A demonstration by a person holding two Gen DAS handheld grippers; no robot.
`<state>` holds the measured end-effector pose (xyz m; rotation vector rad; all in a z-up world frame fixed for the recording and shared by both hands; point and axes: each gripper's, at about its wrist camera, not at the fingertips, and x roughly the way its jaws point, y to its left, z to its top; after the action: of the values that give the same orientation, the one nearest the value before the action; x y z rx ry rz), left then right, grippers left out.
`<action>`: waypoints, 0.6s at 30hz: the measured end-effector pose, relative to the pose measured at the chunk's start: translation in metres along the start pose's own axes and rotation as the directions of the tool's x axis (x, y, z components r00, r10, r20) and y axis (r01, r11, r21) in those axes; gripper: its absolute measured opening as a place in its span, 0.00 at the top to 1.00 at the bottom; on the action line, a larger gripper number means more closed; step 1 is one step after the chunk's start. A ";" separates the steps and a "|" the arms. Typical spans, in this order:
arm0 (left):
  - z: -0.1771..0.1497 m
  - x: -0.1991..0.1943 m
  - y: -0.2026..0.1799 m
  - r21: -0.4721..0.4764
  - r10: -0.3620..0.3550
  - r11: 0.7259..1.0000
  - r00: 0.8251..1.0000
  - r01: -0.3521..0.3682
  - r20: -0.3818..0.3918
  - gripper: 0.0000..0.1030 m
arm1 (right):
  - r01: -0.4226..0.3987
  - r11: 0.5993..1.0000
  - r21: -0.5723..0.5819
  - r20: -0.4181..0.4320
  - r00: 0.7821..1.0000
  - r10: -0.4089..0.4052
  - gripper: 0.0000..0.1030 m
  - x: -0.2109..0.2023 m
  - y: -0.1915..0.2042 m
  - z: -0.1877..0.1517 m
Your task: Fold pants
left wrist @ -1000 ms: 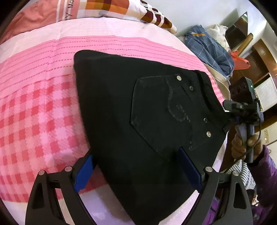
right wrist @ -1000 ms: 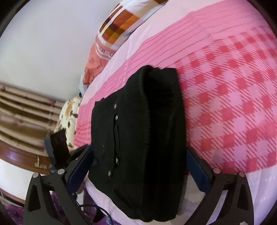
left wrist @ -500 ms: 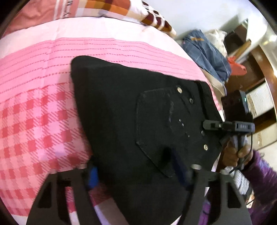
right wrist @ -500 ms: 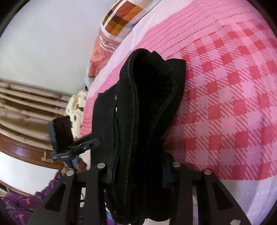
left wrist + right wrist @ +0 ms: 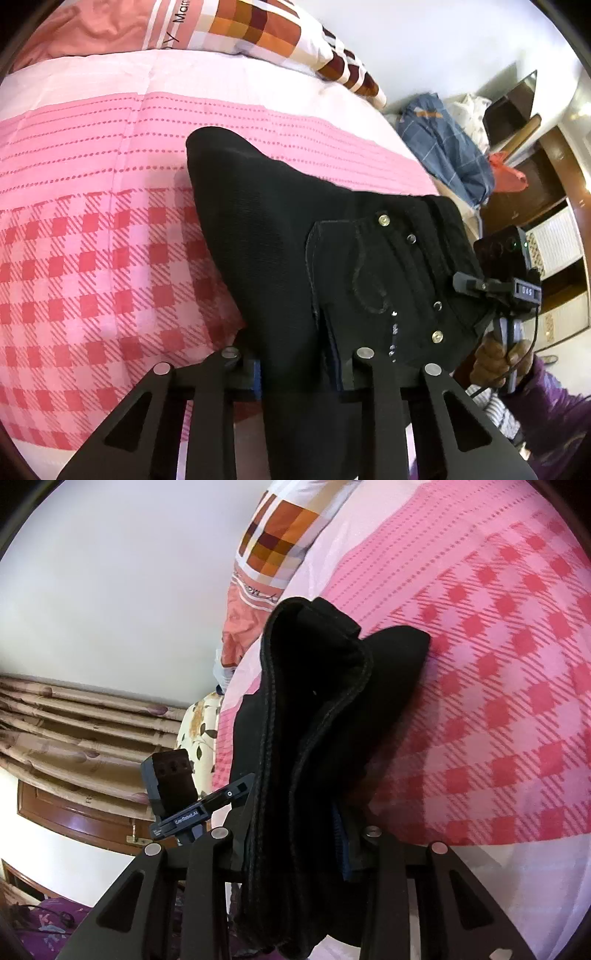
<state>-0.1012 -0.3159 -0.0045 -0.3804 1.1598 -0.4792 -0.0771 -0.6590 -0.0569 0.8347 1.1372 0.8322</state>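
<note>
The black pants [image 5: 295,236] lie folded on the pink checked bedsheet [image 5: 92,266], back pocket with metal studs facing up. My left gripper [image 5: 295,369] is shut on the near edge of the pants and bunches the cloth between its fingers. My right gripper [image 5: 291,845] is shut on the thick folded edge of the pants [image 5: 314,716], which rises in a stacked bundle above the sheet [image 5: 498,701]. The right gripper's body also shows in the left wrist view [image 5: 506,273], and the left gripper's body in the right wrist view [image 5: 177,794].
A checked pillow [image 5: 258,29] lies at the head of the bed. A blue garment pile [image 5: 447,155] and wooden furniture [image 5: 546,206] stand beyond the bed's right edge. Curtains [image 5: 74,731] hang at the left in the right wrist view.
Both grippers were open around the pants' edges a second ago. They have closed on the cloth, and the gripped edges now lift and bunch up off the sheet.
</note>
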 end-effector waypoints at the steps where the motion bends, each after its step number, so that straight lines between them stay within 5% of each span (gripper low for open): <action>1: 0.000 -0.004 0.002 0.001 0.001 1.000 1.000 -0.001 0.008 0.76 | -0.009 1.000 -0.002 -0.001 1.000 0.009 0.69 0.001 0.004 0.000; 18: 0.017 -0.076 0.040 -0.049 0.034 0.998 0.987 -0.026 0.159 0.77 | -0.100 0.994 -0.047 -0.026 0.995 0.098 0.69 0.076 0.065 0.016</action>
<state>-0.1033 -0.2402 0.0401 -0.4331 1.0207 -0.3886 -0.0541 -0.5646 -0.0282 0.8482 1.0989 0.9503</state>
